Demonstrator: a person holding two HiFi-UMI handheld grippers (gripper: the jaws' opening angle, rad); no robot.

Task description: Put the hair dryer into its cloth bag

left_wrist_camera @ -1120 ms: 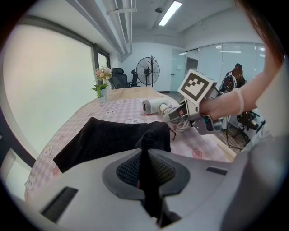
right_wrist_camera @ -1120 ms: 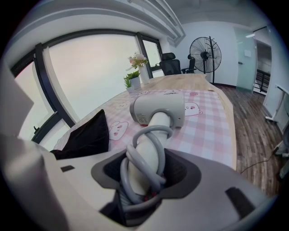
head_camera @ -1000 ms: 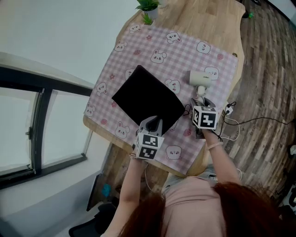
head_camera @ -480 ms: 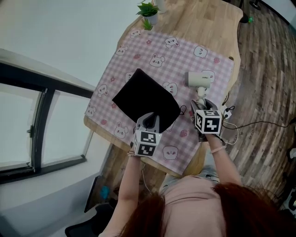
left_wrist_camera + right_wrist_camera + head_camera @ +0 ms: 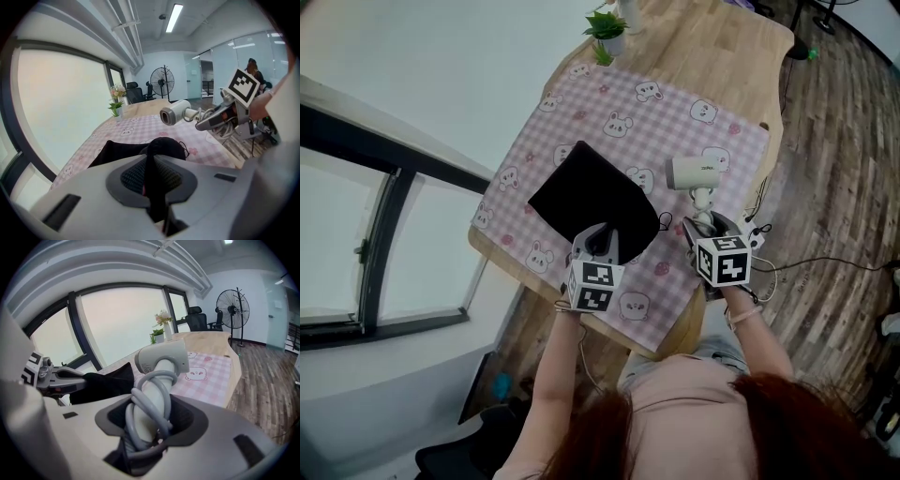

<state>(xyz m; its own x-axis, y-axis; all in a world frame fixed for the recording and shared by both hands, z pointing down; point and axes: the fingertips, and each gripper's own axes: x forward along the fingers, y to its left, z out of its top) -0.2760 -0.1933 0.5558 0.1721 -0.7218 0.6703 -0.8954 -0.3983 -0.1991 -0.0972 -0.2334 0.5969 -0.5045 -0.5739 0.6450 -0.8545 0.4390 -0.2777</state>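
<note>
A black cloth bag lies on the pink checked tablecloth, its near edge pinched up by my left gripper, which is shut on the fabric. My right gripper is shut on the handle of a white hair dryer, with the grey cord wound round the handle. The dryer is lifted off the cloth, its barrel pointing left toward the bag. In the left gripper view the dryer hangs to the right, above the bag's raised mouth.
A small potted plant stands at the table's far end. The wooden table ends close on the right, with a cable and plug trailing over the edge to the floor. A window wall runs along the left.
Both grippers have risen. The hair dryer has come up off the tablecloth and shifted slightly left toward the bag; the bag's near edge is lifted a little higher.
</note>
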